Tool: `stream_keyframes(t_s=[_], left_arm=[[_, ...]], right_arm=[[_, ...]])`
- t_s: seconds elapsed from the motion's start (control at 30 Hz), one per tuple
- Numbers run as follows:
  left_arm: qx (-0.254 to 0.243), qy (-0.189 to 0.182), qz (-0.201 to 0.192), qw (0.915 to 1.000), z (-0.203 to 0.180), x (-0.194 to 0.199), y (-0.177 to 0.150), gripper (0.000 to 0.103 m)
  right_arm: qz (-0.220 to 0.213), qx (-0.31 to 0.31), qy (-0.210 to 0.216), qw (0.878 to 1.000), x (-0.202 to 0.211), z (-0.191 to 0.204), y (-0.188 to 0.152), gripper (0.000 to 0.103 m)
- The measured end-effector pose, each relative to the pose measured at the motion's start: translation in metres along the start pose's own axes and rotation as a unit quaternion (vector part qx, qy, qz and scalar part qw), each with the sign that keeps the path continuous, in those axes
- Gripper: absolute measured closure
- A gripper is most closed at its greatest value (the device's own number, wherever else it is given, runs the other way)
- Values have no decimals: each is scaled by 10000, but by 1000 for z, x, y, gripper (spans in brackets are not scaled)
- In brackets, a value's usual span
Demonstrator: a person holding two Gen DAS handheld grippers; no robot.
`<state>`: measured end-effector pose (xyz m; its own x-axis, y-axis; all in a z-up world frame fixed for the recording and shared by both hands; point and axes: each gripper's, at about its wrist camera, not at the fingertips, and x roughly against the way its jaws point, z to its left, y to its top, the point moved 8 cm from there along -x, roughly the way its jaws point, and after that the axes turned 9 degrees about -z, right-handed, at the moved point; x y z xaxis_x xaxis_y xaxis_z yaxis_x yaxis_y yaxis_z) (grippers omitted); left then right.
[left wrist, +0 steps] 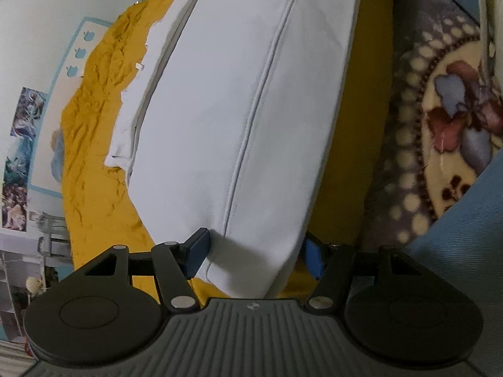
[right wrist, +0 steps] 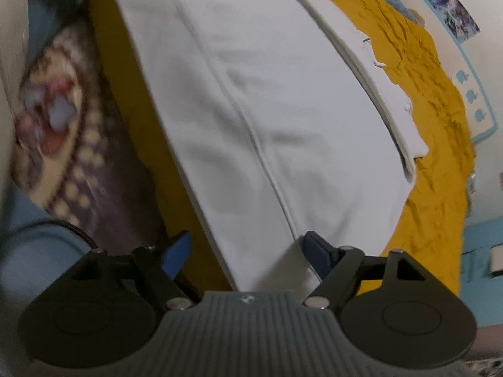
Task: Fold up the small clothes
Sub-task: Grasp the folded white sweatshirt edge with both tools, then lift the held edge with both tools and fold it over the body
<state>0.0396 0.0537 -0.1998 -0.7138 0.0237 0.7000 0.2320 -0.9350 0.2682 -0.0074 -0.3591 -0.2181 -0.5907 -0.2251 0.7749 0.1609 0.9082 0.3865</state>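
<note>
Hiding its near edge, white garment (left wrist: 239,119) fills both open claws.

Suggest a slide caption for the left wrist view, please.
Open left gripper straddling the near edge of a white garment spread on a yellow cloth.

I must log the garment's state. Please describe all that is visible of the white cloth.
The white cloth is plain, smooth fabric with one long stitched seam down its middle. It lies flat on the mustard-yellow cover, with folded layers along its far edge. The open left gripper and right gripper each straddle a near corner.
</note>
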Motion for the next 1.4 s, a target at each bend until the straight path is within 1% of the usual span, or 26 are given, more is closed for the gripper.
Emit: stream_keyframes(t_s=[0.03,0.07,0.1,0.13,0.17,0.2,0.23,0.27,0.3,0.33,0.37,0.4,0.43,0.47,0.5,0.53,0.57,0.63,0.77,0.9,0.97,1.07,1.2,1.23,1.33,1.4], left_arm=[[26,19,-18,10000,0,0,0,32],[74,31,-30,10000,-1,0,0,38],[148,39,-46,9999,0,1,0,43],[207,71,-45,9998,1,2,1,45],[257,94,-45,9996,3,3,2,53],[325,108,-53,9994,6,6,4,63],[434,138,-72,9989,10,9,6,69],[576,159,-94,9982,14,12,8,79],[729,162,-108,9972,19,15,10,85],[885,181,-132,9958,23,18,13,87],[1015,237,-162,9944,27,22,15,91],[1133,374,-225,9926,32,26,18,93],[1251,470,-279,9906,36,29,21,94],[1426,533,-336,9878,41,33,24,94],[1627,575,-395,9842,47,37,27,94],[1774,604,-440,9813,51,40,29,94],[1919,627,-481,9782,57,42,31,95],[2143,664,-567,9729,65,47,34,95],[2445,740,-725,9641,80,54,38,95],[2852,864,-904,9503,102,61,40,96],[2980,951,-1013,9444,114,64,41,96],[3044,1236,-1211,9367,139,69,49,96],[3128,1602,-1464,9247,176,71,62,96],[3125,1685,-1508,9226,183,70,66,96],[2916,1935,-1567,9236,206,66,79,96],[2893,1997,-1619,9221,221,61,86,96]], right_arm=[[10,119,-44,9999,-2,3,-2,27],[13,259,-97,9996,-3,6,-4,25],[23,332,-135,9994,-5,8,-5,25],[37,385,-177,9991,-6,8,-6,25],[45,451,-218,9987,-7,9,-6,25],[47,484,-240,9985,-7,10,-7,26],[46,503,-257,9984,-7,9,-7,27],[35,500,-287,9983,-6,9,-7,31],[21,489,-321,9983,-3,6,-7,38],[-4,463,-362,9983,-2,4,-6,41],[-30,427,-396,9983,0,2,-5,47],[-64,354,-424,9985,3,-2,-5,52],[-83,308,-433,9986,5,-3,-5,56],[-106,249,-461,9986,9,-6,-5,65],[-125,199,-466,9986,12,-7,-5,77],[-142,133,-435,9989,16,-9,-5,84],[-163,40,-392,9991,20,-10,-5,98],[-256,-167,-405,9987,30,-15,-3,103],[-552,-643,-655,9942,52,-37,5,103],[-829,-954,-997,9870,73,-65,19,103],[-973,-1087,-1162,9825,81,-77,27,103],[-1232,-1297,-1479,9727,93,-102,43,103],[-1478,-1428,-1900,9600,101,-132,60,103],[-1531,-1434,-2007,9569,102,-141,65,103],[-1677,-1385,-2240,9500,107,-160,77,103],[-1825,-1319,-2336,9459,110,-175,86,103]])
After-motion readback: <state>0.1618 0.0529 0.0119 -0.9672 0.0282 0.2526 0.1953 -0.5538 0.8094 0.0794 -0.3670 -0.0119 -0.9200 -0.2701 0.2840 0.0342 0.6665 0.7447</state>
